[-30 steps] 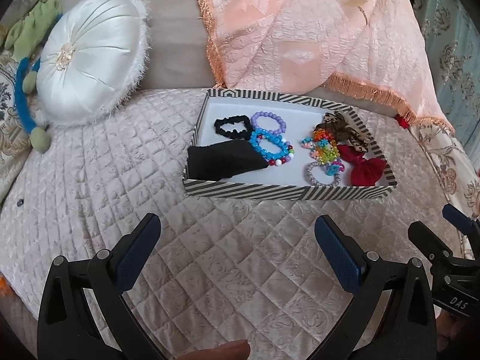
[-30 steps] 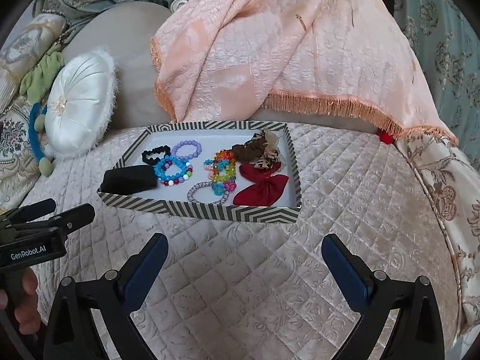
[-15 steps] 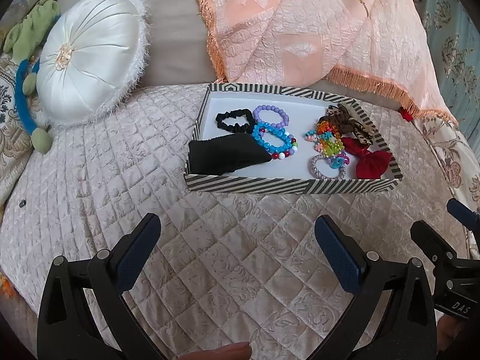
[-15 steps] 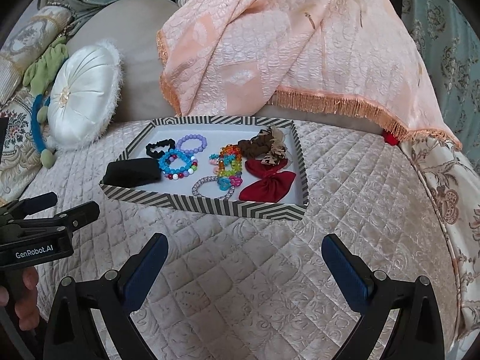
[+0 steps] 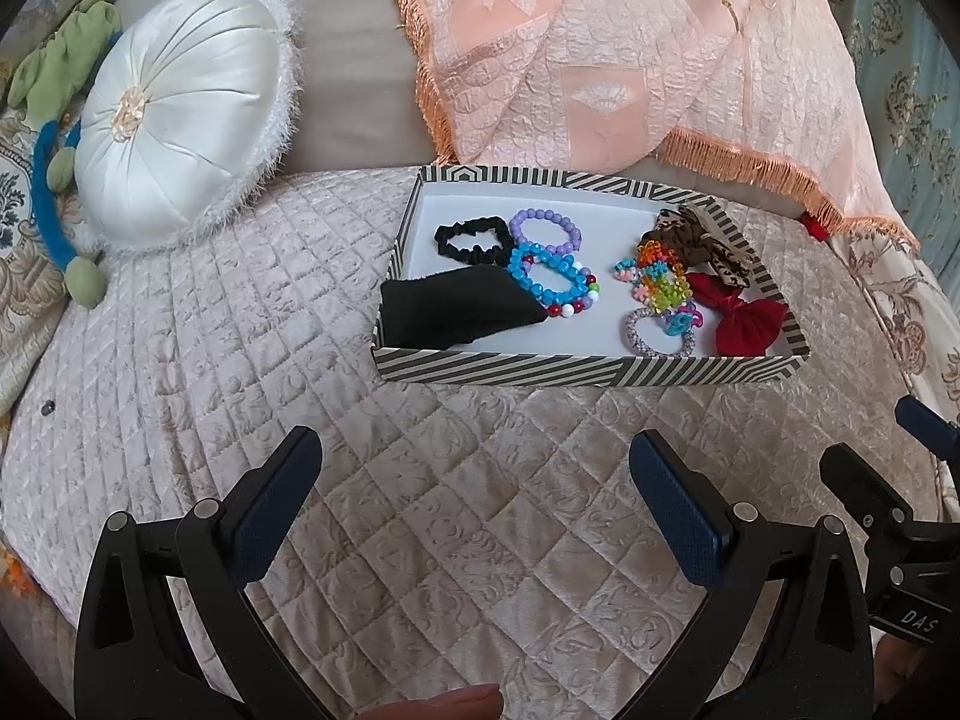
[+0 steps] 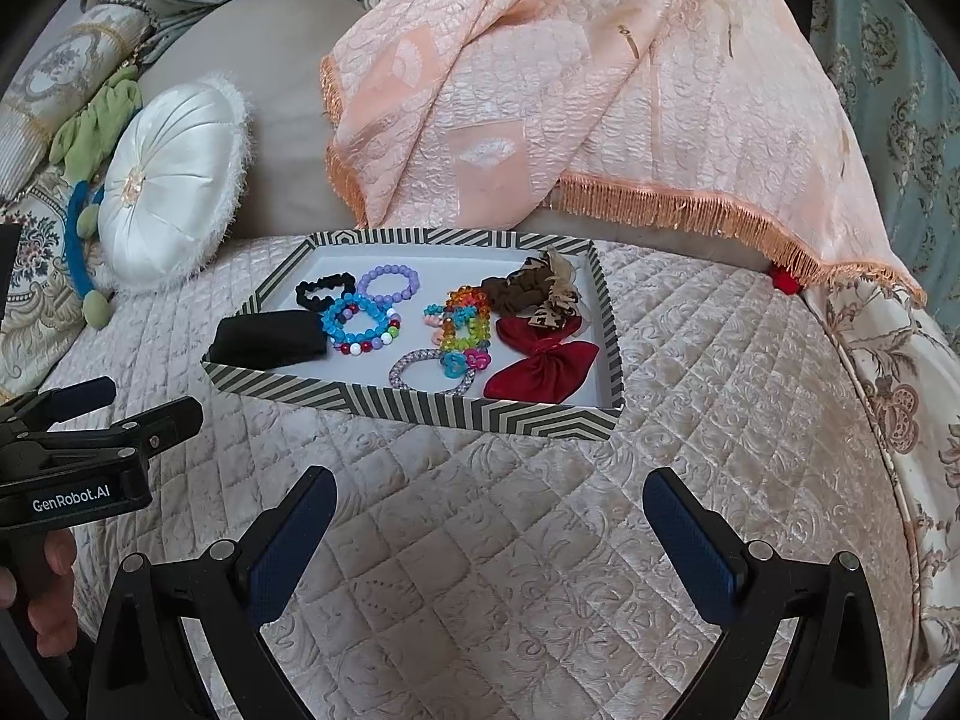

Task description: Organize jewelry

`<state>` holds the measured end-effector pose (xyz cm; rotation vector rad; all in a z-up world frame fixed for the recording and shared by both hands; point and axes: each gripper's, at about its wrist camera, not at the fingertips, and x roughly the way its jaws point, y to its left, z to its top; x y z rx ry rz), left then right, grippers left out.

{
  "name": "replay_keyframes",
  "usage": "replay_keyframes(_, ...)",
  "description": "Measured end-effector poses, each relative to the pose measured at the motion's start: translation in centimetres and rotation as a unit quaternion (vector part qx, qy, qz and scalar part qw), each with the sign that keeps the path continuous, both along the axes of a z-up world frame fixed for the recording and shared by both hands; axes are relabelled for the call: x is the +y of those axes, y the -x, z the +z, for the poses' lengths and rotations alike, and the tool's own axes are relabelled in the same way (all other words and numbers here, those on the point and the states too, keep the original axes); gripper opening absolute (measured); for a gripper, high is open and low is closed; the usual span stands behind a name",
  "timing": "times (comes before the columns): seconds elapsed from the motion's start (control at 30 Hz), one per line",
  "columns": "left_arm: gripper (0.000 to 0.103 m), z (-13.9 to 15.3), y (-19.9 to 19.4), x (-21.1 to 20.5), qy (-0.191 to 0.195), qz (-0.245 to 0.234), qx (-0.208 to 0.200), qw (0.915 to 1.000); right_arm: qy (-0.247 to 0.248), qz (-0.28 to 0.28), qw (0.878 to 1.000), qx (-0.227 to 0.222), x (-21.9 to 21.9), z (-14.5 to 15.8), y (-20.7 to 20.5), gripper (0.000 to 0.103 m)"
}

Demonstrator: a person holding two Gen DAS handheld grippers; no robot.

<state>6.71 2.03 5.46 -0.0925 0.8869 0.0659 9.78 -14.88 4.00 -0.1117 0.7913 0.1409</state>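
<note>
A striped black-and-white tray sits on the quilted bedspread. In it lie a black pouch, a black scrunchie, a purple bead bracelet, a blue bead bracelet, a rainbow bead bracelet, a clear bracelet, a brown scrunchie and a red bow. My left gripper and right gripper are open, empty, held in front of the tray.
A round white cushion leans at the back left beside a green and blue plush toy. A peach fringed blanket drapes over the headboard behind the tray. The bedspread drops off at the right edge.
Both grippers have drawn a little closer to the tray, which now sits lower and larger in both views. Both stay open.
</note>
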Motion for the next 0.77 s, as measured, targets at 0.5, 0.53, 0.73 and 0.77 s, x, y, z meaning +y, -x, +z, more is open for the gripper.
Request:
replay_keyframes(0.5, 0.103, 0.0, 0.02, -0.14, 0.0, 0.0, -0.001, 1.0, 0.001, 0.001, 1.0, -0.001, 0.07, 0.01, 0.05, 0.102)
replay_keyframes(0.53, 0.103, -0.03, 0.05, -0.19, -0.001, -0.001, -0.003, 1.0, 0.002, 0.002, 1.0, -0.002, 0.13, 0.03, 0.04, 0.102)
replay_keyframes(0.73, 0.103, 0.14, 0.49, -0.42, -0.019, 0.005, -0.022, 0.9996, 0.003, 0.003, 1.0, -0.002, 0.17, 0.02, 0.05, 0.102)
replay_keyframes(0.77, 0.103, 0.1, 0.45, -0.42, -0.018, 0.003, -0.019, 0.9997, 0.003, 0.003, 1.0, -0.002, 0.17, 0.02, 0.05, 0.102)
